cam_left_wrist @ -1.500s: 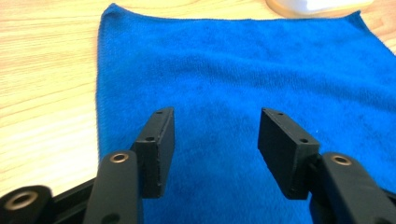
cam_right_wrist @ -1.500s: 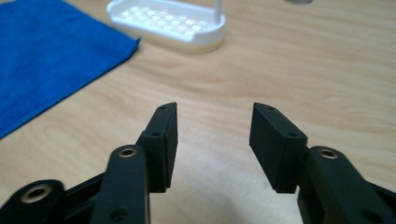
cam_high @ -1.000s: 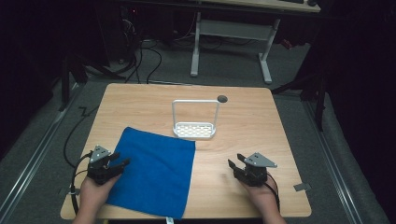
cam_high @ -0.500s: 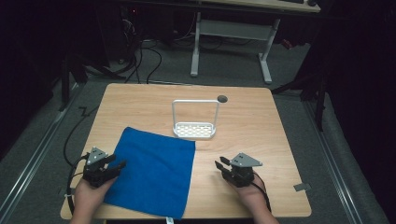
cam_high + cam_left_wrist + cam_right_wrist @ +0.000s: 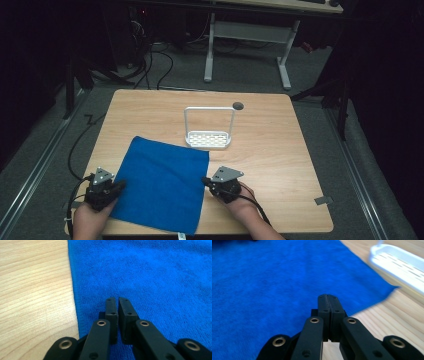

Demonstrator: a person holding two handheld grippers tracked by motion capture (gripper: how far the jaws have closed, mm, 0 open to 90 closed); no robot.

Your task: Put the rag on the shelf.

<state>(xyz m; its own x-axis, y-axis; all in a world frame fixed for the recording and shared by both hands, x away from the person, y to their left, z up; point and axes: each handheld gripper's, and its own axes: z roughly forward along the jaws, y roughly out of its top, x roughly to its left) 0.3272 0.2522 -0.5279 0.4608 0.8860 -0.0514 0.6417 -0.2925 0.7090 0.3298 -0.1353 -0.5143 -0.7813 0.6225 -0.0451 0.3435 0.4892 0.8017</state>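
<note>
Blue cloth lies between your claws, left claw over its left edge, jaws nearly together, empty. Right claw sits pressed closed, empty, at its right edge.

A flat blue terry cloth lay on the light wooden table, its far corner just beside a white perforated plastic caddy.

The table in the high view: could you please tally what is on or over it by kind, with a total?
Blue cloth: 1
White rack with a tall handle: 1
Black hand-held grippers: 2, the left gripper and the right gripper, one at each side edge of the cloth
Total: 4
</note>
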